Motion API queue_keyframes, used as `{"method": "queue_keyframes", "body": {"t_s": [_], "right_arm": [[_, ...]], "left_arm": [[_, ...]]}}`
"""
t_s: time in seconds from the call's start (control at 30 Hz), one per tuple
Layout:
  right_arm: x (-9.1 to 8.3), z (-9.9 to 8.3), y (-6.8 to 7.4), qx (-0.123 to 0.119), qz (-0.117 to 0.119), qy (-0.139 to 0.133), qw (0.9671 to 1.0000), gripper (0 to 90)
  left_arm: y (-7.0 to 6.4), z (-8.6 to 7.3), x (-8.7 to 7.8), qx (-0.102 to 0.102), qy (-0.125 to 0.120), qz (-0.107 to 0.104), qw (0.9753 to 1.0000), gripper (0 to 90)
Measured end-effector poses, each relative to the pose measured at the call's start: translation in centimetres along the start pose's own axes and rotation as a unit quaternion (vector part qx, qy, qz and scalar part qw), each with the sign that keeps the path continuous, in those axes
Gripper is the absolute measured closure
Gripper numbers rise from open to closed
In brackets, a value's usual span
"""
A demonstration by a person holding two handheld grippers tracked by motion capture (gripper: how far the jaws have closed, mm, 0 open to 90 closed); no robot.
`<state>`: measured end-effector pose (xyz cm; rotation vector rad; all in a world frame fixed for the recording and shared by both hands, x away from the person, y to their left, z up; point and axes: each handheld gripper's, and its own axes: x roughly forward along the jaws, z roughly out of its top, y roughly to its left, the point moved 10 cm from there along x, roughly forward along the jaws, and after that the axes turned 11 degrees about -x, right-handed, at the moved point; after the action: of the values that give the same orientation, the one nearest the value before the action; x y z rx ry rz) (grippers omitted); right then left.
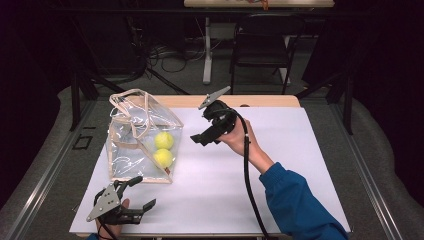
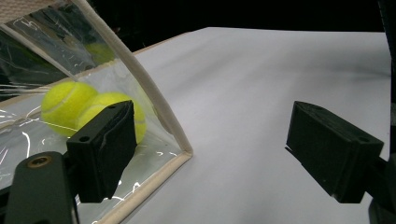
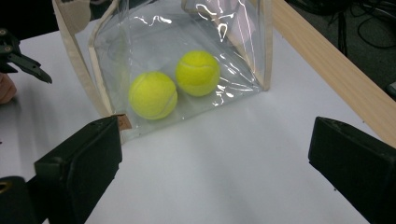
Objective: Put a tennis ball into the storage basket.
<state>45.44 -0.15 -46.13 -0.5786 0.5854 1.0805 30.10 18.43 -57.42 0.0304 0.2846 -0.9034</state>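
Surface [image 1: 280, 165]: white sheet over a wooden top, carrying everything.
Bag [image 1: 131, 145]: clear, cream-trimmed, upright at the left of the surface – handles loose on top.
Right gripper [image 1: 200, 139]: held above mid-surface, pointing at the bag, fingers [image 3: 79, 163] wide and holding nothing.
Left gripper [image 1: 142, 192]: low at the near edge, just beside the bag's near corner – fingers wide, holding nothing.
Balls [image 1: 164, 141]: two, yellow, touching, inside the bag at its right end.

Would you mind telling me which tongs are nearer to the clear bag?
Left. The left tongs sit open just at the clear bag's near bottom corner; the right tongs hover open farther off, beside it.
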Motion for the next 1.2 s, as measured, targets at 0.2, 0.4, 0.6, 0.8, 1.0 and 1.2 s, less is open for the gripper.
{"method": "queue_keyframes", "body": {"t_s": [0.2,0.4,0.6,0.8,1.0,1.2], "right_arm": [[-0.3,-1.4,0.3,0.000,0.001,0.011,0.9999,0.5],[-0.7,-2.6,0.5,0.004,0.001,0.012,0.9999,0.0],[-1.3,-3.8,0.8,0.005,-0.002,0.011,0.9999,0.0],[-1.8,-4.7,1.0,0.007,-0.006,0.009,0.9999,0.0],[-2.0,-5.1,1.1,0.008,-0.007,0.010,0.9999,0.0],[-3.8,-8.5,1.8,0.013,-0.023,0.011,0.9996,0.0]], "left_arm": [[0.0,0.0,0.0,-0.001,0.000,-0.001,1.0000,15.8],[0.0,0.0,0.0,0.000,0.002,-0.001,1.0000,15.8],[0.0,0.0,0.0,0.000,0.001,-0.001,1.0000,15.8],[0.0,0.0,0.0,0.001,0.002,-0.001,1.0000,15.8],[0.0,-0.1,0.0,0.001,0.003,0.000,1.0000,15.8],[0.0,-0.1,0.0,0.001,0.003,0.000,1.0000,15.8]]}}
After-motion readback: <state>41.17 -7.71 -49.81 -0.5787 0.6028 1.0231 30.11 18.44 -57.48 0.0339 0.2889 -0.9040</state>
